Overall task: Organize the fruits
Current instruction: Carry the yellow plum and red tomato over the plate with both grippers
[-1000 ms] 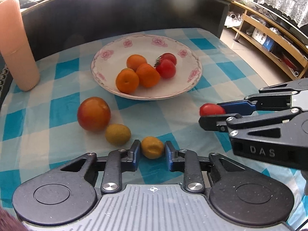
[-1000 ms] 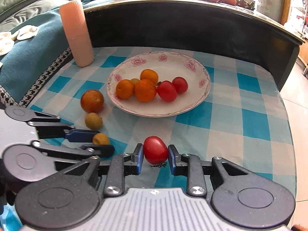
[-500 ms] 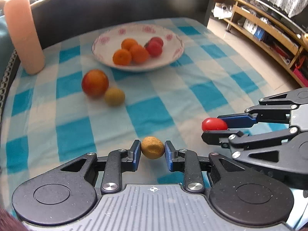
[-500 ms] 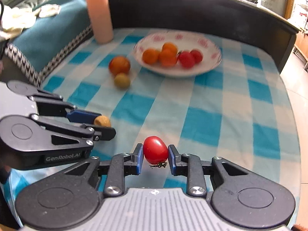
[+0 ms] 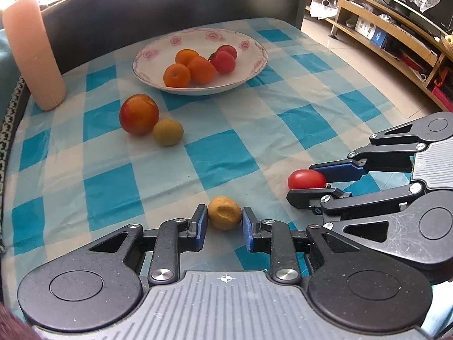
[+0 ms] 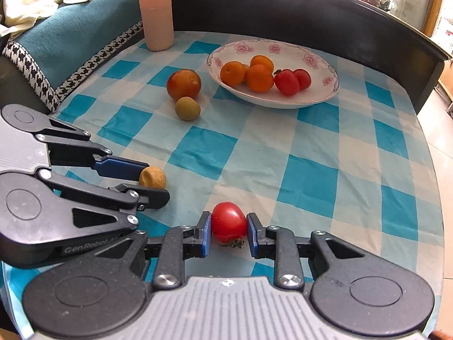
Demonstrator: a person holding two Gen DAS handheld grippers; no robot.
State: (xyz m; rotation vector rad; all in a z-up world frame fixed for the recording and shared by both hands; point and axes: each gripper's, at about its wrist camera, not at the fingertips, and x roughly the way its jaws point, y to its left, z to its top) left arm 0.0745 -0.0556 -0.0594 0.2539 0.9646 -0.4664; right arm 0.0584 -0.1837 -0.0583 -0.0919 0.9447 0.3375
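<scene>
My left gripper (image 5: 223, 218) is shut on a small yellow-brown fruit (image 5: 223, 216), held low over the checked cloth near its front edge. Just to its right, my right gripper (image 6: 229, 226) is shut on a red tomato (image 6: 228, 221), stem end toward the camera. Each gripper shows in the other's view: the right gripper (image 5: 300, 182) with the tomato (image 5: 307, 178), the left gripper (image 6: 157, 181) with the yellow-brown fruit (image 6: 153, 178). Farther back stands a white flowered plate (image 5: 256, 65) holding oranges (image 5: 201, 69) and tomatoes (image 5: 225, 61).
A large red-orange fruit (image 5: 138, 114) and a small green-yellow fruit (image 5: 168, 132) lie touching on the cloth, left of the plate. A tall pink cylinder (image 5: 32, 53) stands at the back left. A dark raised wall (image 5: 170, 8) borders the far side; the floor drops off right.
Both grippers, each still holding its fruit, pulled back from the plate toward the cloth's front edge. Since half a second ago the plate looks a little nearer.
</scene>
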